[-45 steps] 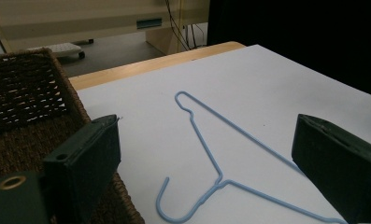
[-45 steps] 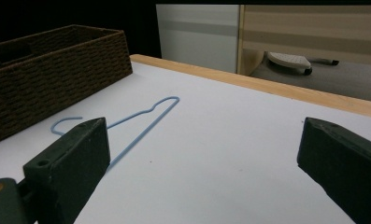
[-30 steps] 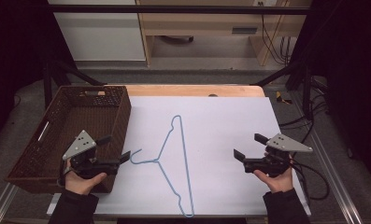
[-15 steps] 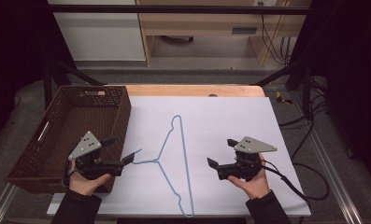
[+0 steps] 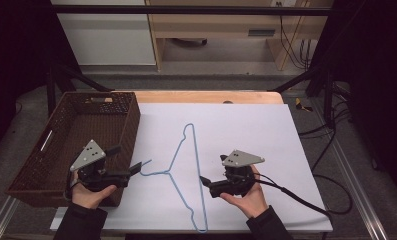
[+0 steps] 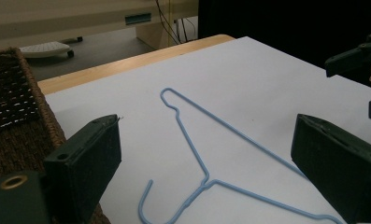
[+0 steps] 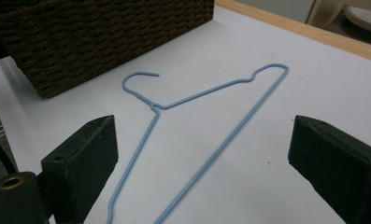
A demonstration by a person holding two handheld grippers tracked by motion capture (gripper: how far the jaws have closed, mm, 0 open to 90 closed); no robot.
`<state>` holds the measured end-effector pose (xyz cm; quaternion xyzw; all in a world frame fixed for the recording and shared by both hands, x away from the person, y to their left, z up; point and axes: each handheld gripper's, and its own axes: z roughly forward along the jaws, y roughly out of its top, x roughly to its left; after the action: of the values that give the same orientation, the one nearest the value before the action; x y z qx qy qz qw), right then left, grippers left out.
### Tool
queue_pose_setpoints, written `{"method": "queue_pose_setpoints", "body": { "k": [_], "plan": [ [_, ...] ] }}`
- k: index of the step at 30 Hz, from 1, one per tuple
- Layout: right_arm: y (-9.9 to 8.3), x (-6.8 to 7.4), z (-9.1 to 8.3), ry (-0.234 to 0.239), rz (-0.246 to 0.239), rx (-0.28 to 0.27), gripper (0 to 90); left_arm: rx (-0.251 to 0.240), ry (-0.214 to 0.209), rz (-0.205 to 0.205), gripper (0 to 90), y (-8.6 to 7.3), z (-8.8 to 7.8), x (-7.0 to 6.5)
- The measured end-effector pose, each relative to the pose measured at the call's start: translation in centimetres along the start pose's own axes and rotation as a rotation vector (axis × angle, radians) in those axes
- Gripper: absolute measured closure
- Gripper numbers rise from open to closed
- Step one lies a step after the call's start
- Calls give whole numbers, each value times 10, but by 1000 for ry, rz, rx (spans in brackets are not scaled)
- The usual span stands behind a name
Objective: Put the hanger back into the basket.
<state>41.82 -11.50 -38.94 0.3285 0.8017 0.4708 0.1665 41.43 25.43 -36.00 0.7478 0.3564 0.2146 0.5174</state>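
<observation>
Lying flat on the white sheet [image 5: 246, 125], blue hanger [image 5: 186, 165] sits between both grippers, hook toward basket [image 5: 61, 130]. Left gripper [image 5: 136, 169] jaws apart, empty. Right gripper [image 5: 204, 181] jaws wide, just been closing slightly, nothing between.

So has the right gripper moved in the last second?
Yes. The right gripper has come in from the sheet's right edge toward the blue hanger, which lies unmoved; its jaws, empty, have just been closing slightly.

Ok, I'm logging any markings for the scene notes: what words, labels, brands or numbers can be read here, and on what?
None can be read: the blue wire hanger, the wicker basket, the white table cover and the grey plates on both grippers carry no legible text.
</observation>
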Motion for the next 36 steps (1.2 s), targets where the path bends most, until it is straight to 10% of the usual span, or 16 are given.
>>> {"method": "queue_pose_setpoints", "body": {
  "k": [36],
  "plan": [
    [-4, 47, 96, 50, -40, 219, 318, 3, 12, 0, 83, -1, 0, 4]
  ]
}}
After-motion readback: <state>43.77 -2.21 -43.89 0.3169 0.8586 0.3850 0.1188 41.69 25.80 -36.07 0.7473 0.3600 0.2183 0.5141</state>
